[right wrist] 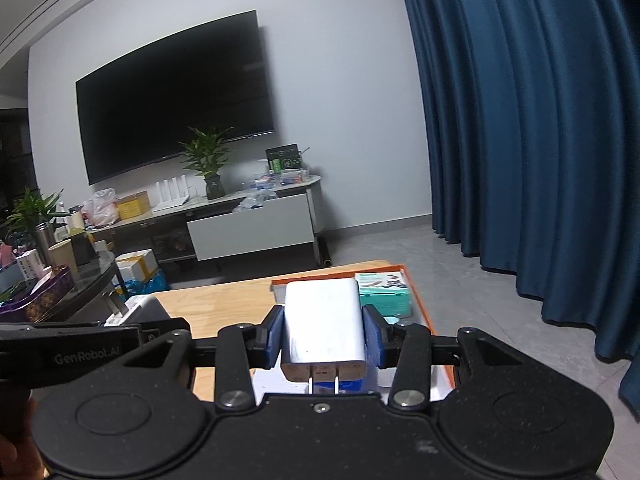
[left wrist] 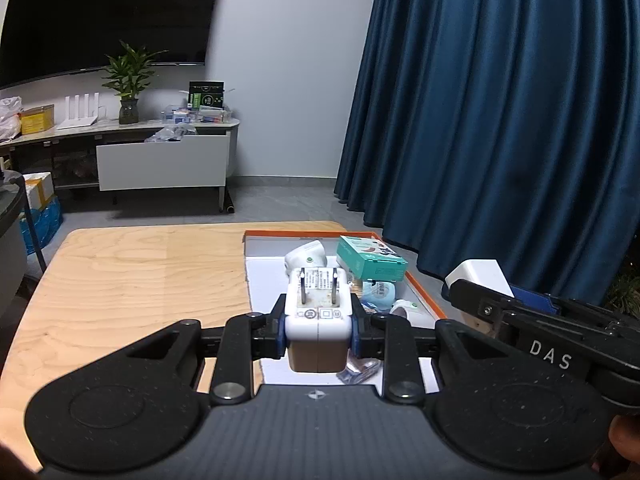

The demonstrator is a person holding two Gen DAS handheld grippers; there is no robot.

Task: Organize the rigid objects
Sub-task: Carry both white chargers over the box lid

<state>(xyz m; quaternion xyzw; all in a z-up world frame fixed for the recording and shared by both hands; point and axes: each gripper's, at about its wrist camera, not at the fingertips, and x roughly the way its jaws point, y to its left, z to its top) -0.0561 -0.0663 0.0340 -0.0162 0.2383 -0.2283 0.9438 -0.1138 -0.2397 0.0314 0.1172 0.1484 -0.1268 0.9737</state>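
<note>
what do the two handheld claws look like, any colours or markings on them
Both claws are matte black with a speckled finish: two round lobes at the base, angular linkage arms with silver pivot bolts, and blue pads on the fingers. The left claw shows "GenRobot.AI" on its side in the right wrist view; the right claw shows "DAS" in the left wrist view. No cables or sleeves are visible.

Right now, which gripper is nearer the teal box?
Right. The right gripper sits just beside the teal box; the left gripper is further back.
</note>
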